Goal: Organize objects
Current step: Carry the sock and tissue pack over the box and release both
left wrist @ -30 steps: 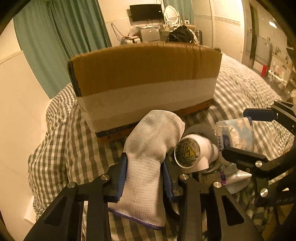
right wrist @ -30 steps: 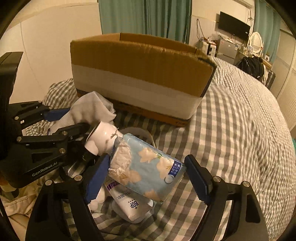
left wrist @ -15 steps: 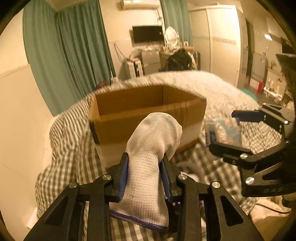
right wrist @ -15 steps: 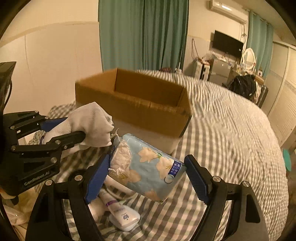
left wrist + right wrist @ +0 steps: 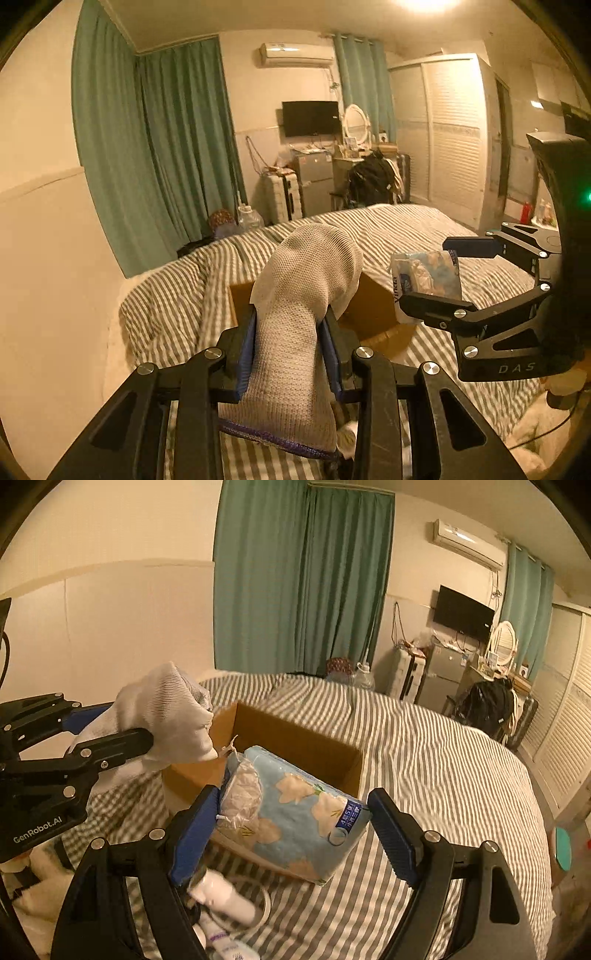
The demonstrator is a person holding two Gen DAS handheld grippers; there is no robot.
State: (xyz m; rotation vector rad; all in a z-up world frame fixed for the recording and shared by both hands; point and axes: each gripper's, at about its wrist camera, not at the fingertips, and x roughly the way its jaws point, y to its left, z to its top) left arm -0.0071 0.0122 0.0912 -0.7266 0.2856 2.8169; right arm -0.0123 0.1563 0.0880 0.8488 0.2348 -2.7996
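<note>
My left gripper is shut on a white knit glove and holds it up above the near edge of an open cardboard box on the bed. The glove also shows in the right wrist view, at the box's left corner. My right gripper is shut on a blue tissue pack with tan leaf prints, raised over the box. The pack also shows in the left wrist view, to the right of the glove.
The box sits on a grey-and-white striped bed cover. A white bottle, tubes and a cable lie on the bed below my right gripper. A wall and green curtains stand behind the bed; furniture is at the far side.
Both grippers have risen with their loads, from bed level in front of the box to above its open top. The white bottle and tubes stayed on the bed.
</note>
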